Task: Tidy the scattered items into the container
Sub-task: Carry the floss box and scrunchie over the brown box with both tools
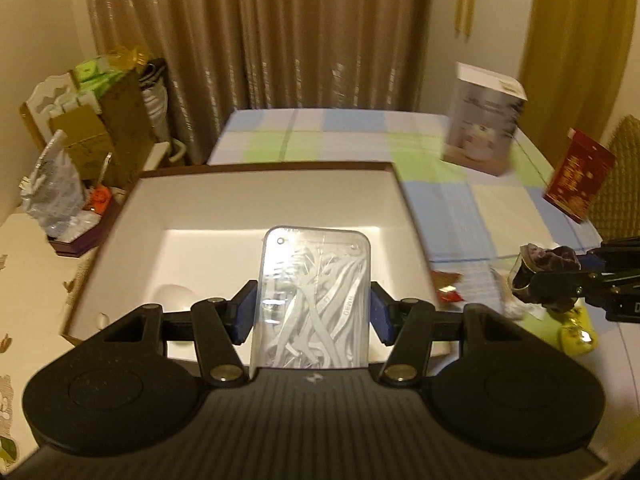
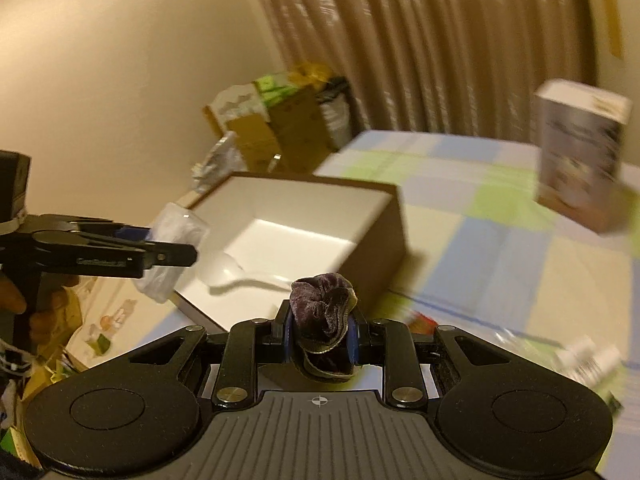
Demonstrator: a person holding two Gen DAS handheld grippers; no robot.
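My left gripper (image 1: 314, 312) is shut on a clear plastic pack of white floss picks (image 1: 316, 296) and holds it over the open white-lined brown box (image 1: 264, 196). From the right wrist view the pack (image 2: 172, 248) hangs at the box's near left rim (image 2: 320, 188). My right gripper (image 2: 320, 336) is shut on a dark purple velvet scrunchie (image 2: 324, 312), just in front of the box's near corner. In the left wrist view the right gripper (image 1: 560, 280) is at the right, beside the box.
A white spoon (image 2: 240, 276) lies inside the box. On the checked tablecloth (image 1: 340, 136) stand a white carton (image 1: 484, 120) and a red packet (image 1: 578, 176). Yellow items (image 1: 578, 332), a red wrapper (image 1: 448, 292) and small white bottles (image 2: 592, 360) lie near the front. Cluttered cardboard boxes (image 1: 100, 128) stand left.
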